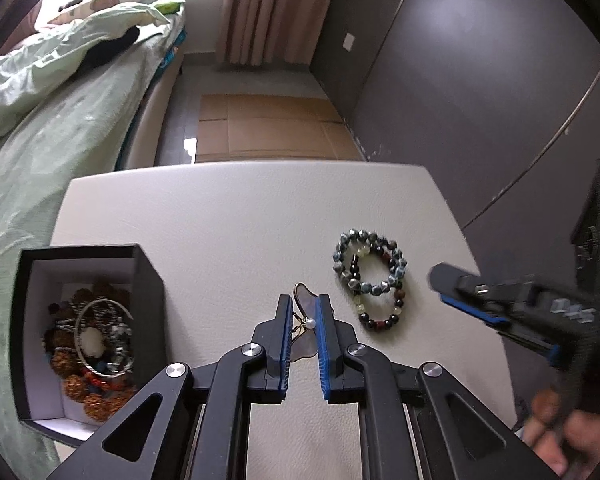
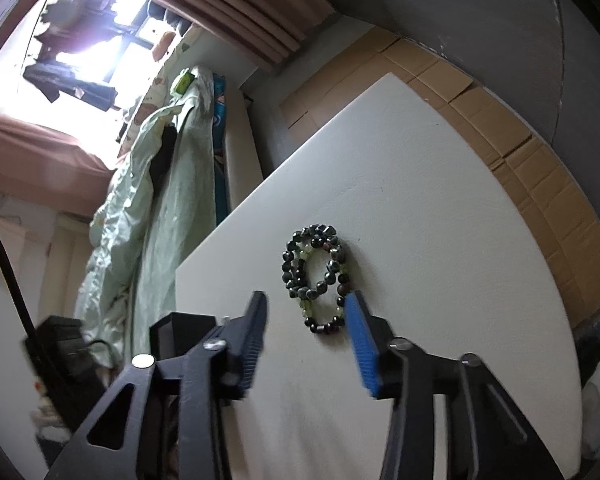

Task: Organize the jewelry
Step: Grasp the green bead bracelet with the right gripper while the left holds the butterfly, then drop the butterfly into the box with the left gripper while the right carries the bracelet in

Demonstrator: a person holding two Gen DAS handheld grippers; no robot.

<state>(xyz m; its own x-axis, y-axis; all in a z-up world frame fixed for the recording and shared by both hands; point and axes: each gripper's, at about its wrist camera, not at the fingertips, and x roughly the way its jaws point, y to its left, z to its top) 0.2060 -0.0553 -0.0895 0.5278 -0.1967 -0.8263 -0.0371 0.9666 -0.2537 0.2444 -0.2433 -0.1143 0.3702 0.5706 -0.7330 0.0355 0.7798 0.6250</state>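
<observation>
Your left gripper [image 1: 305,312] is clamped on a butterfly-shaped brooch w/ a pearl [image 1: 310,323]; its blue pads [image 1: 323,334] pinch the piece from both sides, wings sticking out above and below the jaws. The brooch sits over the white table [image 1: 228,216], betw. the box and the bracelets; can't tell if it's touching the surface.

The black box [image 1: 148,280] is at the table's left edge in the left wrist view, lid off, white inside, already holding beaded bracelets, a metal bangle [image 1: 100,336] and other pieces.

Two beaded bracelets lie overlapping on the table, just right of the brooch: a grey-blue bracelet [image 1: 342,254] on top of a dark bracelet w/ pale green beads [image 1: 396,312].

Your right gripper [image 2: 306,312] is spread apart, nothing in it. In the right wrist view its tips frame the near end of the bracelet pair [image 2: 314,272], the blue pad [image 2: 360,344] close beside the beads, no pinch on them. In the left wrist view the right gripper comes in blurred from the right edge, near the bracelets.

Bed w/ pale green bedding [image 1: 40,128] runs along the table's left side.
</observation>
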